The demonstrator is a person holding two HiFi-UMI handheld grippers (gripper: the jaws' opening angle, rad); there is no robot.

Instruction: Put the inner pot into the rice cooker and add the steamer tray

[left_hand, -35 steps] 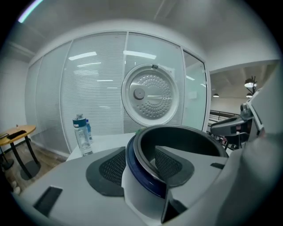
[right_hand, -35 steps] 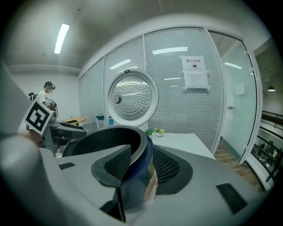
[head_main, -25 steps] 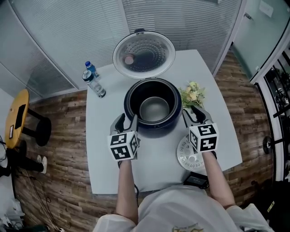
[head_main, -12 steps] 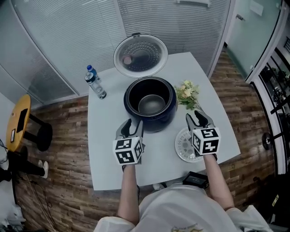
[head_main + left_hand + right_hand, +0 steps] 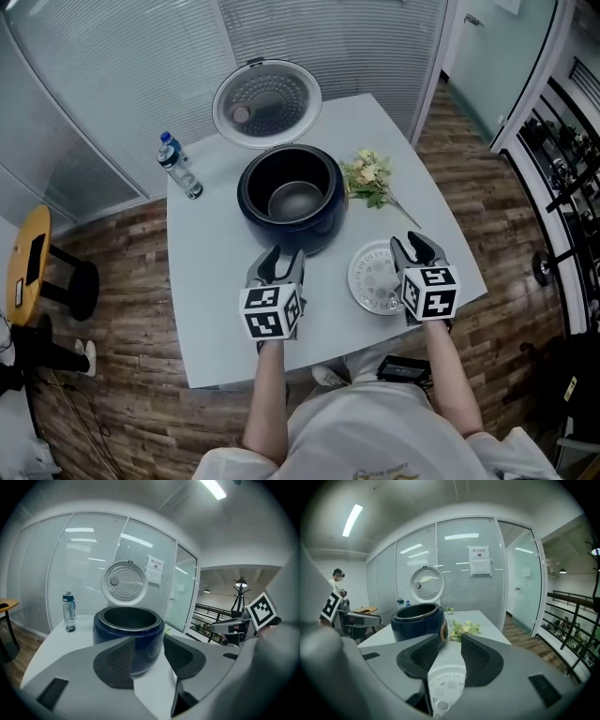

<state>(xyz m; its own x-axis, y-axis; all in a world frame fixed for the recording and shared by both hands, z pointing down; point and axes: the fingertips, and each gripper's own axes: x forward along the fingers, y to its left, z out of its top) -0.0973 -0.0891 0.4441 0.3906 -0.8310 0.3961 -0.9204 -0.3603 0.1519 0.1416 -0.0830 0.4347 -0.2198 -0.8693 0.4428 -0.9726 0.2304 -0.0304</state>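
Mid-worktop, rice cooker [image 5: 281,234]: dark blue, lid [image 5: 266,103] standing open toward the far edge.
Inner pot [image 5: 293,200]: seated inside the rice cooker, metal bottom showing.
Steamer tray [image 5: 373,278]: white perforated disc, flat by the near right corner, apart from the rice cooker.
Right hand-held gripper [image 5: 419,246]: released, jaws apart over the tray's right rim, gripping nothing.
Left hand-held gripper [image 5: 278,258]: released, empty, just before the rice cooker.
Flowers [image 5: 367,175]: right of the rice cooker.
Water bottle [image 5: 178,167]: upright near the far left corner.
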